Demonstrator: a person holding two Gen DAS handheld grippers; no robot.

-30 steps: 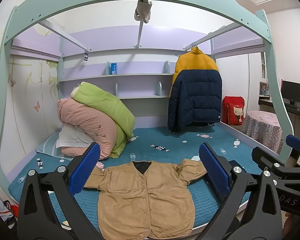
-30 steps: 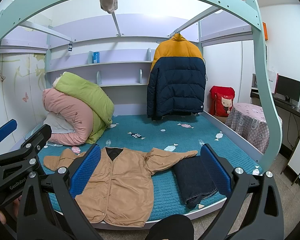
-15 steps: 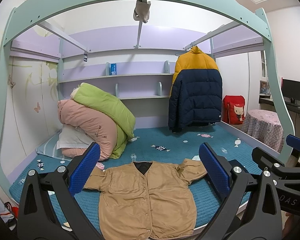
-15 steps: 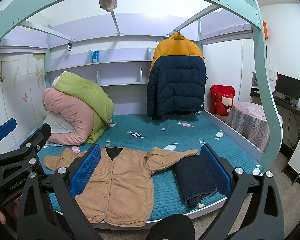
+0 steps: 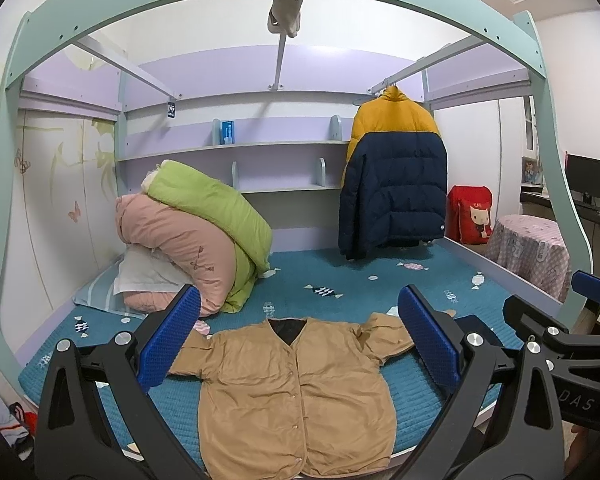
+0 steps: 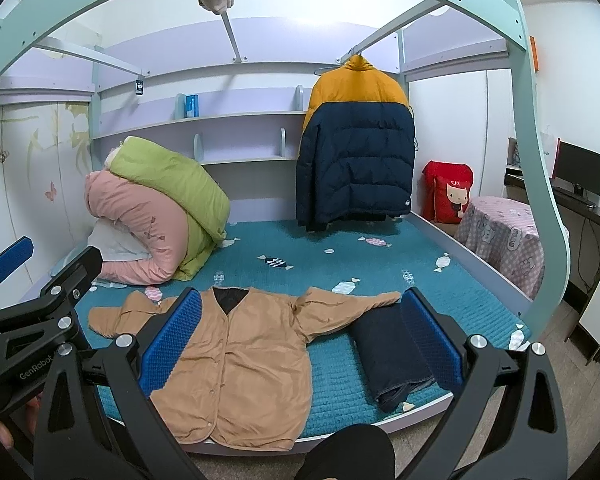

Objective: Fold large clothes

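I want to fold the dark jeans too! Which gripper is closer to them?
Right. The right gripper hangs open with the folded dark jeans just inside its right finger. The left gripper is open over the tan jacket, farther left.

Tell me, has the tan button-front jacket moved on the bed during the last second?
No. The tan button-front jacket lies flat in the same place beside the folded dark blue jeans on the teal quilted mattress.

A yellow-and-navy puffer jacket (image 6: 356,148) hangs over the teal bed (image 6: 332,236). Pink and green quilts (image 6: 160,212) are piled against the wall, and a red bag (image 6: 448,192) stands beside a covered round table (image 6: 500,236).
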